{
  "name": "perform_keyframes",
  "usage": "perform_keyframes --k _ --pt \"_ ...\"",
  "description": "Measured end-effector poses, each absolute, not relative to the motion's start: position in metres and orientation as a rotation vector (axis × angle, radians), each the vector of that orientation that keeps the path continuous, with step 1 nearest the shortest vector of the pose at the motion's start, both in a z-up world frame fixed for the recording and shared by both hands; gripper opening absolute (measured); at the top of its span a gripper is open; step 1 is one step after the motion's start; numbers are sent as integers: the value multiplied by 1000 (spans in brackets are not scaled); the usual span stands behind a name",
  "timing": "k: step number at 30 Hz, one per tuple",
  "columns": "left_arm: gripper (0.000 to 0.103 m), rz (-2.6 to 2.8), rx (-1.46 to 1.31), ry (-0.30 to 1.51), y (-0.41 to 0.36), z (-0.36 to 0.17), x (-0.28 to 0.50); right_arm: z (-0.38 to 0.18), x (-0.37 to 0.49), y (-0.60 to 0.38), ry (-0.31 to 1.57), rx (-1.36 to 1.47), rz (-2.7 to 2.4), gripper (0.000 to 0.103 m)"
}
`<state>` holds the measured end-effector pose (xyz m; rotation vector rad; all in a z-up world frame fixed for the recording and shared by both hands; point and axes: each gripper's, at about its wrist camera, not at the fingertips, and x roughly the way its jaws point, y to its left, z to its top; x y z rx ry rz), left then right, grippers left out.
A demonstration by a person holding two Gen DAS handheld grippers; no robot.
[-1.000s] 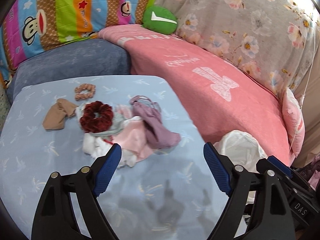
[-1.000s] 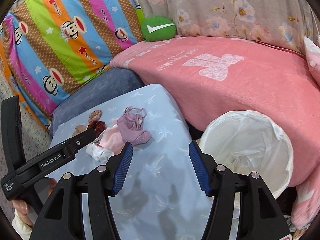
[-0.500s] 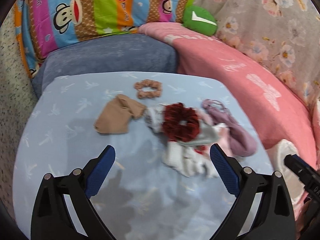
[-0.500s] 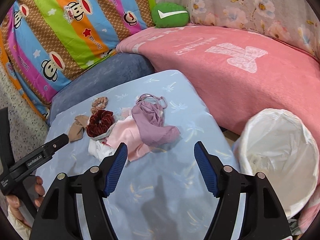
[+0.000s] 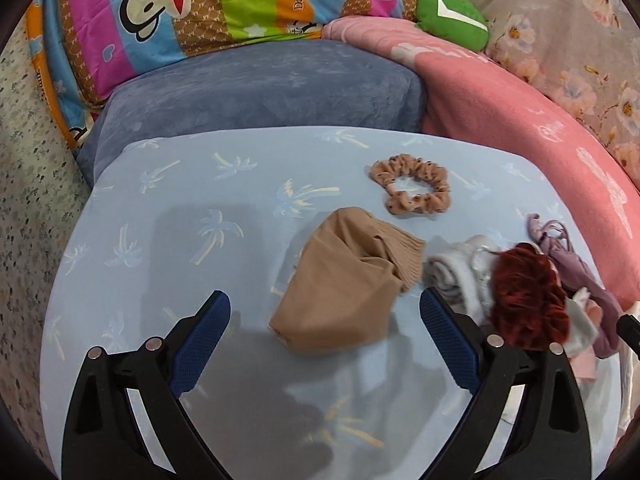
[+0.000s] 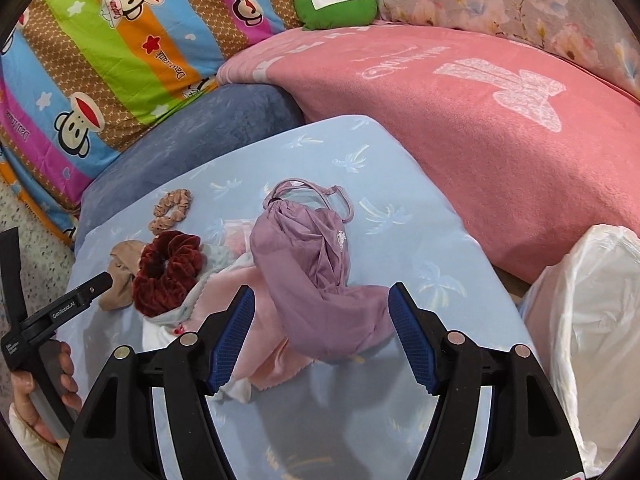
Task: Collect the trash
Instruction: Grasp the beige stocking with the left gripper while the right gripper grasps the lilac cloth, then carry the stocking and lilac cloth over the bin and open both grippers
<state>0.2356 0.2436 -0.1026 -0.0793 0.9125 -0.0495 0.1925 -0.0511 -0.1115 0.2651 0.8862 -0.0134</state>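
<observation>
Tan sock (image 5: 344, 284) lies between the open left gripper's (image 5: 324, 316) fingers.

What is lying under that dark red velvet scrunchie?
The dark red velvet scrunchie rests on a rolled white-grey cloth and the edge of a pale pink cloth. Whatever lies deeper in the pile is covered.

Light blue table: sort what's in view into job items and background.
Job:
tan sock
peach scrunchie
dark red scrunchie
purple garment
pink cloth
white-lined bin
left gripper, right gripper, both open

Background:
green cushion
pink blanket
monkey-print pillow
</observation>
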Motion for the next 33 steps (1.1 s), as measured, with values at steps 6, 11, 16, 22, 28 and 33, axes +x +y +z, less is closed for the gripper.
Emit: perform_keyframes --k 6,11,16,22,28,33 --pt "73 -91 -89 952 243 -121 248 -127 204 -49 907 264 -27 64" --pt "44 -113 -90 951 240 -121 247 -134 205 -51 920 294 -21 34" --pt "24 -125 -93 930 238 -109 236 -126 196 -52 900 308 -8 5" --pt "19 -151 -61 858 218 -74 216 -92 172 -52 821 320 16 2" --pt "18 -211 -43 772 186 -31 191 -46 145 -60 728 342 41 2" --pt "18 -283 -35 715 153 -1 169 -7 117 -83 642 373 41 2"
